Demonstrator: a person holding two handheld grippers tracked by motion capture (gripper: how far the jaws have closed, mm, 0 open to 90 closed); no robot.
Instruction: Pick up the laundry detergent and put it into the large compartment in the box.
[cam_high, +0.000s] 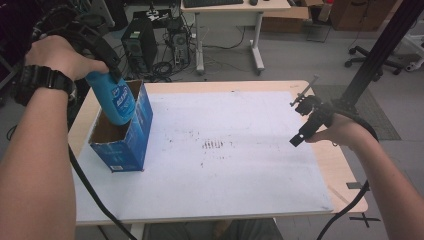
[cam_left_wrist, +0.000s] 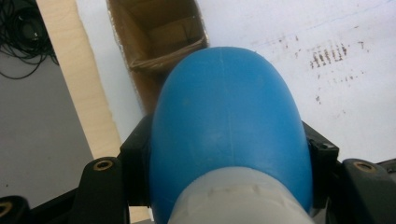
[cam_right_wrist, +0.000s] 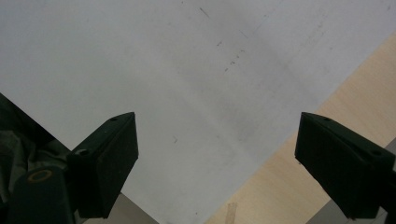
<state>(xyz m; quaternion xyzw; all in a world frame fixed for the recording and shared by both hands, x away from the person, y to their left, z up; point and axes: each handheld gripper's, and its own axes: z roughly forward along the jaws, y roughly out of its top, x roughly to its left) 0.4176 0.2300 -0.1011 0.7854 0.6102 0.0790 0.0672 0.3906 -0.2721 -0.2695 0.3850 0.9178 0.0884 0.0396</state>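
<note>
A blue bottle (cam_high: 114, 100) hangs upside down, its rounded end dipping into the open top of a blue cardboard box (cam_high: 131, 137) at the table's left. My left gripper (cam_high: 102, 70) is shut on the bottle near its white cap end. In the left gripper view the bottle (cam_left_wrist: 224, 126) bulges between the black jaws, with the box's brown inside (cam_left_wrist: 159, 32) beyond it. My right gripper (cam_high: 306, 120) hovers over the right side of the white sheet (cam_high: 235, 165). Its jaws stand wide apart with nothing between them, over the sheet (cam_right_wrist: 187, 70) and the wooden table edge (cam_right_wrist: 299, 186).
The box stands close to the table's left edge (cam_high: 82, 120). A black post (cam_high: 375, 55) with a clamp rises at the back right, just behind the right gripper. Computers, cables and desks stand on the floor beyond the table.
</note>
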